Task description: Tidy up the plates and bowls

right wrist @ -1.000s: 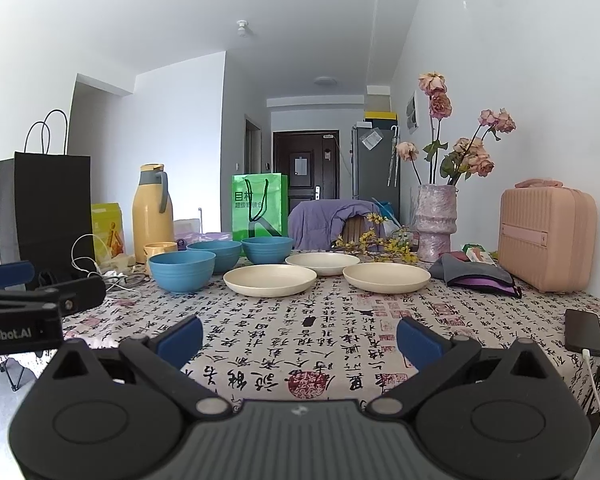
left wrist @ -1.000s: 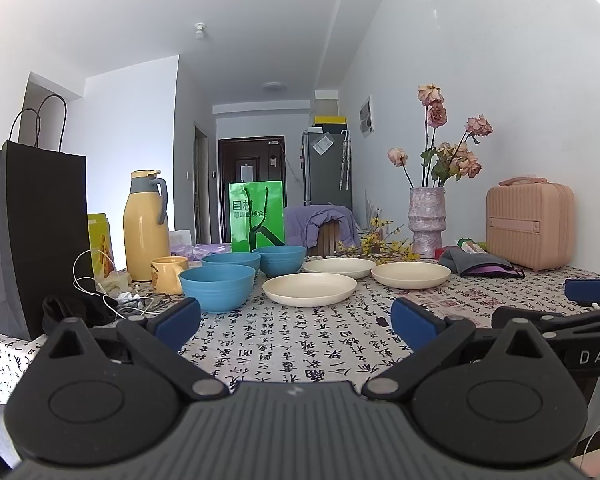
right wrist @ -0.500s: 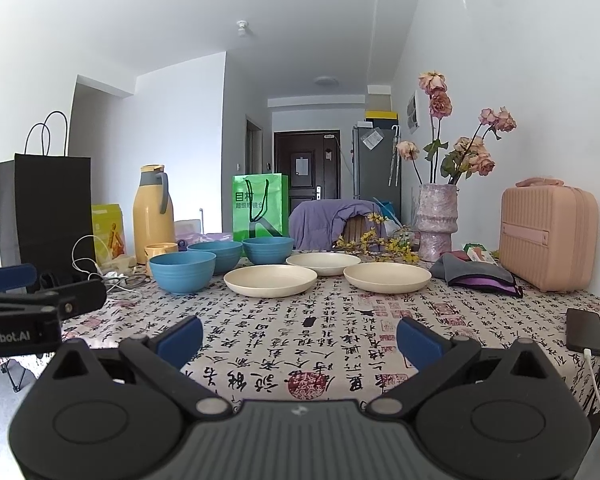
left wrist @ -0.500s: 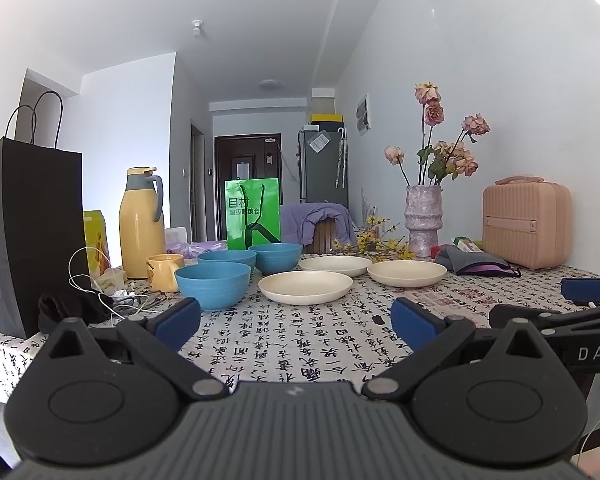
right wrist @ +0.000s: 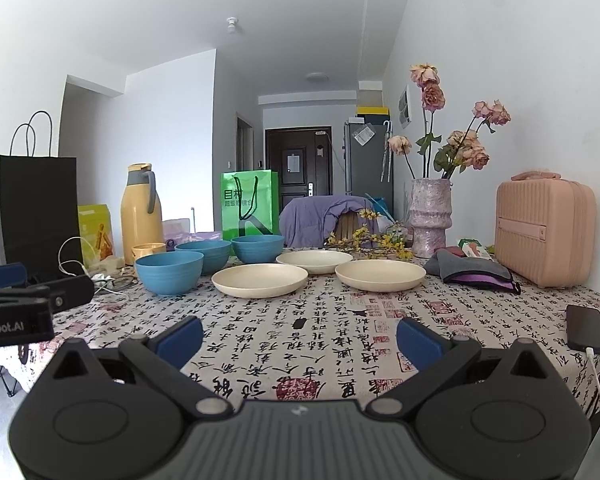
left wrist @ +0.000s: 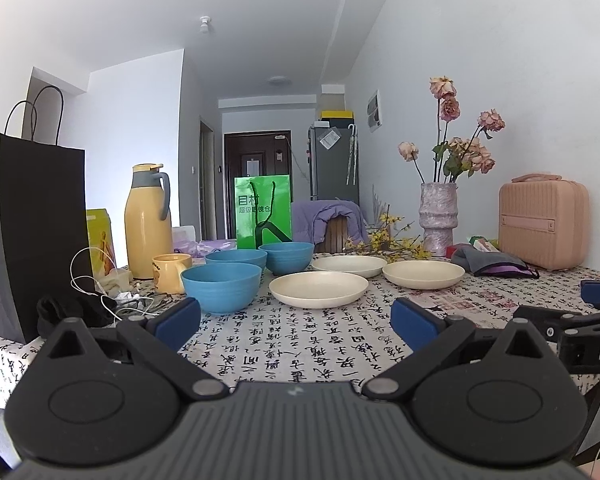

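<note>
White walls (left wrist: 480, 60), dark door (right wrist: 298, 160), grey fridge (left wrist: 334, 162)

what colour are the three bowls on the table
Blue bowls, all three; clearest in the right wrist view.

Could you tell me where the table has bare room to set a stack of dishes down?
The tablecloth lies bare between the plates and the near edge, bordered right by the phone. Crowded: left, around the cables, mug and bowls.

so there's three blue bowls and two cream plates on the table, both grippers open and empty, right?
Not quite: there are three cream plates, as the right wrist view shows. The three blue bowls and the open, empty left gripper and right gripper are correct.
</note>
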A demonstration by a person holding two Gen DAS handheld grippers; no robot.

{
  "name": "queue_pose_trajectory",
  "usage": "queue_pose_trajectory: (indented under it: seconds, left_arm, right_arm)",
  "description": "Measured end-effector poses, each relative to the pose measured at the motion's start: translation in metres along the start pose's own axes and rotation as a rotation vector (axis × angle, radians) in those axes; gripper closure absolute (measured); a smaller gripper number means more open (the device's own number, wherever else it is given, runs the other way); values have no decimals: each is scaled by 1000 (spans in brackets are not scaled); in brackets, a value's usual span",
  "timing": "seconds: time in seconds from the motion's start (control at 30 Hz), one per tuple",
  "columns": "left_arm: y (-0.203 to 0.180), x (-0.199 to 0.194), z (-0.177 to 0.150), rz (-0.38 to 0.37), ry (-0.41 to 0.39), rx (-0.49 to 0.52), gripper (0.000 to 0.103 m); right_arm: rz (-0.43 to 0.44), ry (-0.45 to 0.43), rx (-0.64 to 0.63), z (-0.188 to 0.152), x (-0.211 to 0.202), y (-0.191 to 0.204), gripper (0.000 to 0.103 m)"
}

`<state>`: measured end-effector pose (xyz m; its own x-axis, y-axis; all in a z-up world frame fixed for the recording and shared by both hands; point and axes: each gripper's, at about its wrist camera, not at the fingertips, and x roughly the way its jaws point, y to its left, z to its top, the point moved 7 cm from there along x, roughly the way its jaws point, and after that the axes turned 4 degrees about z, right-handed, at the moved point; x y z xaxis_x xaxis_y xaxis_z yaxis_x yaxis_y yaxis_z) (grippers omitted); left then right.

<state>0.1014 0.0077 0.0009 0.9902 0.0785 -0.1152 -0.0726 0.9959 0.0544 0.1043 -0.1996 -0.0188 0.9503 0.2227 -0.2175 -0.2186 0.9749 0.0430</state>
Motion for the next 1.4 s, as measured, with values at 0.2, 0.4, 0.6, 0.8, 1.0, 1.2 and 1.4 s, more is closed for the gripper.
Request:
queue_pose_trajectory:
  seconds: [0.2, 0.4, 0.6, 0.8, 1.0, 1.2, 1.4]
  left_arm:
    - [6, 33, 1, 31, 34, -13, 0]
    - [4, 75, 7, 16, 60, -16, 0]
    - [3, 135, 9, 12, 139, -33, 0]
    - [-3, 214, 6, 24, 225, -27, 0]
    - [-8, 294, -2, 34, 357, -99, 7]
    - [-12, 357, -19, 68, 468, -151, 11]
    - [-12, 389, -30, 104, 508, -175, 23]
  right_arm:
    - [-12, 19, 14, 5, 31, -10, 0]
    - [6, 39, 24, 13, 68, -20, 0]
    - [15, 62, 21, 26, 114, -28, 0]
    - [34, 125, 42, 37, 183, -46, 0]
    - [73, 165, 31, 53, 261, -60, 0]
    - [148, 290, 76, 54, 358, -66, 0]
    - [190, 391, 72, 39, 435, -55, 3]
